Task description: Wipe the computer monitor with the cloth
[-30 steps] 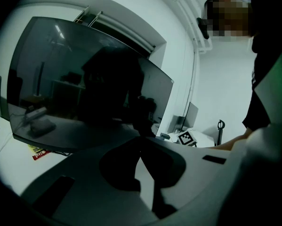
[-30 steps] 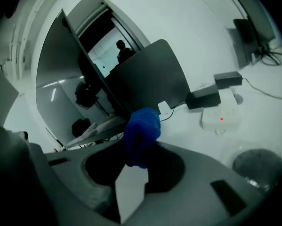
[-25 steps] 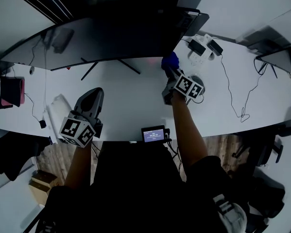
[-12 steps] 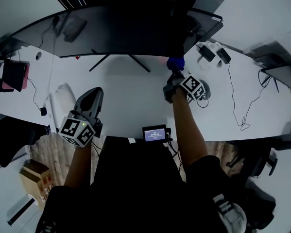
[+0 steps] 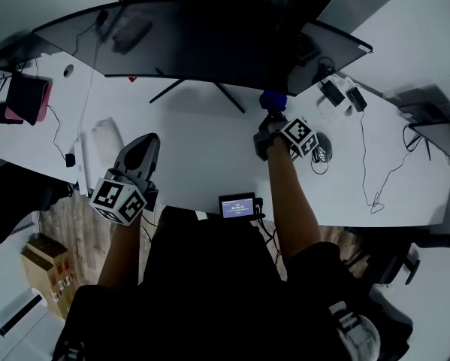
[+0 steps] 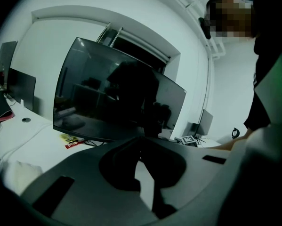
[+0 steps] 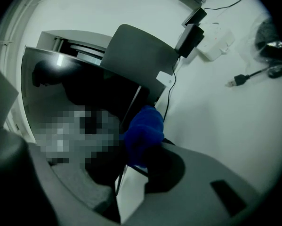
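Observation:
A wide curved dark monitor [image 5: 202,43] stands at the back of the white desk [image 5: 202,156]; in the left gripper view the monitor [image 6: 112,102] fills the middle. My right gripper [image 5: 271,116] is shut on a blue cloth [image 5: 272,100], raised at the monitor's lower right end. In the right gripper view the cloth [image 7: 143,131] bunches out past the right gripper [image 7: 141,160], against the screen's edge. My left gripper [image 5: 146,143] hovers over the desk's front left, well short of the monitor. The left gripper [image 6: 141,145] has its jaws together, with nothing in them.
A power strip with adapters [image 5: 337,95] and trailing cables [image 5: 371,171] lie to the right of the cloth. A small lit screen [image 5: 237,206] sits at the desk's front edge. A white bundle [image 5: 104,138] lies at the left, and the monitor's stand legs [image 5: 202,90] spread under the screen.
The head view has swung, so the desk and monitor sit differently in the picture. The right gripper with the cloth stays by the monitor's lower right end. The left gripper has not moved.

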`<state>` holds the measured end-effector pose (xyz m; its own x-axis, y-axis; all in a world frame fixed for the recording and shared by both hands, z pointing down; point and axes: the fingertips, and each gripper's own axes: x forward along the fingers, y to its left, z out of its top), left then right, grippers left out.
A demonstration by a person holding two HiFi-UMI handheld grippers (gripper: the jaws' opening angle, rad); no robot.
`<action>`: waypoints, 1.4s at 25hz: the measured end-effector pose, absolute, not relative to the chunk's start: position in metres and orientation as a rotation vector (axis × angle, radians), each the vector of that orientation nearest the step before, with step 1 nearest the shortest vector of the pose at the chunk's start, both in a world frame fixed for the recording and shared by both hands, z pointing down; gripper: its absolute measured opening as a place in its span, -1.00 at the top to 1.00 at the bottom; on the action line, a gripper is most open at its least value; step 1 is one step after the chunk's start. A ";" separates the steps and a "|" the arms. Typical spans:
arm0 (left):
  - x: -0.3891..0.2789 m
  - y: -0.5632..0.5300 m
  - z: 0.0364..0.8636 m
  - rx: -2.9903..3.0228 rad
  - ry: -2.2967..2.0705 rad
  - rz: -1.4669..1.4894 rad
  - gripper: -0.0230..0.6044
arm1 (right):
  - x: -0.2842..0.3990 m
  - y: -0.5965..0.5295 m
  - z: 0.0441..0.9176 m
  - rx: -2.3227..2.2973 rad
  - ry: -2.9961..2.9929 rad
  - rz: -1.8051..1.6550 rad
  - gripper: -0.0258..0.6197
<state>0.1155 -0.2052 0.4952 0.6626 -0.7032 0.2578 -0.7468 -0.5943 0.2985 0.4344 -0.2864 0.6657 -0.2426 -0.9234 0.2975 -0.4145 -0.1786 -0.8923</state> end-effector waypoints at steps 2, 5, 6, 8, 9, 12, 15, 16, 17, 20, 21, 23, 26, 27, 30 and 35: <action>0.108 -0.208 0.495 2.499 -1.148 0.153 0.95 | 0.426 -0.290 0.665 -1.543 1.626 -1.420 0.61; 0.093 -0.212 0.496 2.486 -1.162 0.144 0.95 | 0.413 -0.293 0.666 -1.550 1.643 -1.429 0.61; 0.087 -0.214 0.497 2.480 -1.167 0.141 0.95 | 0.408 -0.295 0.666 -1.550 1.651 -1.433 0.61; 0.076 -0.218 0.498 2.468 -1.177 0.131 0.95 | 0.397 -0.299 0.665 -1.549 1.668 -1.437 0.61; 0.070 -0.221 0.499 2.466 -1.180 0.125 0.95 | 0.391 -0.301 0.664 -1.549 1.675 -1.438 0.61; 0.055 -0.226 0.499 2.465 -1.175 0.113 0.95 | 0.372 -0.304 0.663 -1.544 1.686 -1.449 0.61; 0.043 -0.230 0.499 2.468 -1.155 0.109 0.95 | 0.355 -0.308 0.662 -1.539 1.679 -1.465 0.61; 0.039 -0.232 0.498 2.471 -1.148 0.109 0.95 | 0.350 -0.310 0.662 -1.540 1.677 -1.468 0.61; 0.036 -0.234 0.498 2.474 -1.141 0.109 0.95 | 0.345 -0.311 0.661 -1.542 1.678 -1.470 0.61; 0.026 -0.241 0.497 2.477 -1.123 0.104 0.95 | 0.330 -0.316 0.661 -1.549 1.692 -1.474 0.61; 0.022 -0.242 0.497 2.476 -1.119 0.102 0.95 | 0.324 -0.318 0.661 -1.547 1.699 -1.477 0.61; 0.014 -0.246 0.498 2.473 -1.113 0.096 0.95 | 0.310 -0.321 0.660 -1.539 1.715 -1.483 0.61; 0.002 -0.249 0.499 2.468 -1.114 0.087 0.95 | 0.290 -0.327 0.660 -1.524 1.729 -1.495 0.61; -0.004 -0.251 0.499 2.465 -1.116 0.082 0.95 | 0.283 -0.329 0.660 -1.518 1.729 -1.501 0.61; -0.025 -0.257 0.499 2.453 -1.132 0.068 0.95 | 0.264 -0.336 0.660 -1.507 1.728 -1.514 0.61; -0.059 -0.260 0.500 2.435 -1.161 0.059 0.95 | 0.232 -0.345 0.660 -1.499 1.753 -1.519 0.61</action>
<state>-0.0592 -0.2603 0.5000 0.6467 -0.7296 0.2223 -0.7485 -0.5510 0.3690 0.2320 -0.3447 0.6599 -0.3607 -0.8683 0.3404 -0.4606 -0.1515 -0.8746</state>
